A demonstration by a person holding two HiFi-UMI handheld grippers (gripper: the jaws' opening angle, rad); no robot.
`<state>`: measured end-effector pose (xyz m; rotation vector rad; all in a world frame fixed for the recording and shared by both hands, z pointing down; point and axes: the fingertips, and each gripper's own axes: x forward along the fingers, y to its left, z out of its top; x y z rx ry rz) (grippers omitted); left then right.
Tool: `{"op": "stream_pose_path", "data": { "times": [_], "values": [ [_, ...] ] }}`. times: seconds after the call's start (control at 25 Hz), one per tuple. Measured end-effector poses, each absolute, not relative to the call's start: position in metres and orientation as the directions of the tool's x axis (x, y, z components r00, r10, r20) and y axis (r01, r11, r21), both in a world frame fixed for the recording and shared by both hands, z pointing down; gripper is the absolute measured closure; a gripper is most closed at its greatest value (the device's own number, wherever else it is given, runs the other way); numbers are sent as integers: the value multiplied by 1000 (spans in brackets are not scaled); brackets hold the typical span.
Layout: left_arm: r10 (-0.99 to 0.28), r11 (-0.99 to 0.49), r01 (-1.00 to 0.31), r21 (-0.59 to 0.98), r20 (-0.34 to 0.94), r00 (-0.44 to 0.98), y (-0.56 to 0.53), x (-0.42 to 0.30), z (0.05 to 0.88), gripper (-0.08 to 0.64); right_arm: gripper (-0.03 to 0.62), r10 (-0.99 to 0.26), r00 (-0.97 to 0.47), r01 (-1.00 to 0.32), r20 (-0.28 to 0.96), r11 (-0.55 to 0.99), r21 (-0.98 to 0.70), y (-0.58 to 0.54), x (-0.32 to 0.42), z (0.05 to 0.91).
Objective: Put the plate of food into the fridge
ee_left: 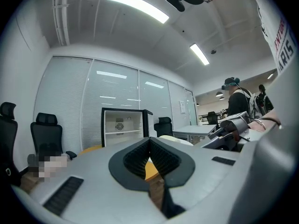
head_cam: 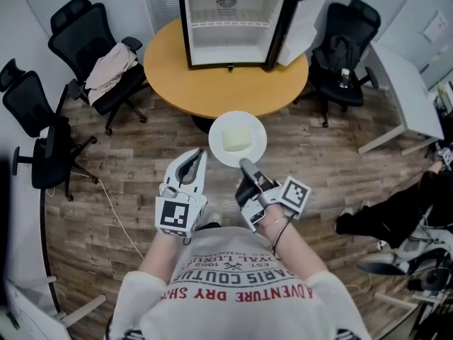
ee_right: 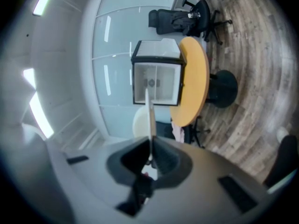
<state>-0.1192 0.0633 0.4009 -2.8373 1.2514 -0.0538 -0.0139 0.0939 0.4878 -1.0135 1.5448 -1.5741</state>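
A white plate (head_cam: pixel 238 139) carrying a pale block of food (head_cam: pixel 236 139) hangs over the wooden floor, just short of the round table. My right gripper (head_cam: pixel 245 166) is shut on the plate's near rim. In the right gripper view the plate (ee_right: pixel 149 115) shows edge-on, clamped between the jaws of the right gripper (ee_right: pixel 151 146). The left gripper (head_cam: pixel 197 156) sits beside the plate's left edge, shut and empty; its pads meet in the left gripper view (ee_left: pixel 149 143). The small black fridge (head_cam: pixel 233 23) stands open on the table, its white inside bare.
The fridge door (head_cam: pixel 304 23) swings out to the right. The round orange table (head_cam: pixel 219 83) holds only the fridge. Black office chairs (head_cam: pixel 92 48) ring the table, one draped with a beige jacket (head_cam: pixel 110 66). A white desk (head_cam: pixel 407 91) and a seated person (head_cam: pixel 396 211) are on the right.
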Motion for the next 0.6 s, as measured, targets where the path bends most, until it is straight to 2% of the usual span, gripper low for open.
{"op": "stream_pose_path", "data": {
  "times": [0.28, 0.6],
  "values": [
    [-746, -666, -745, -39, 32, 665, 2, -133, 406, 528, 555, -897, -438, -39, 63, -51, -998, 34, -20, 490],
    [-785, -619, -784, -42, 50, 617, -52, -119, 419, 528, 555, -869, -492, -17, 60, -59, -998, -30, -6, 503]
  ]
}}
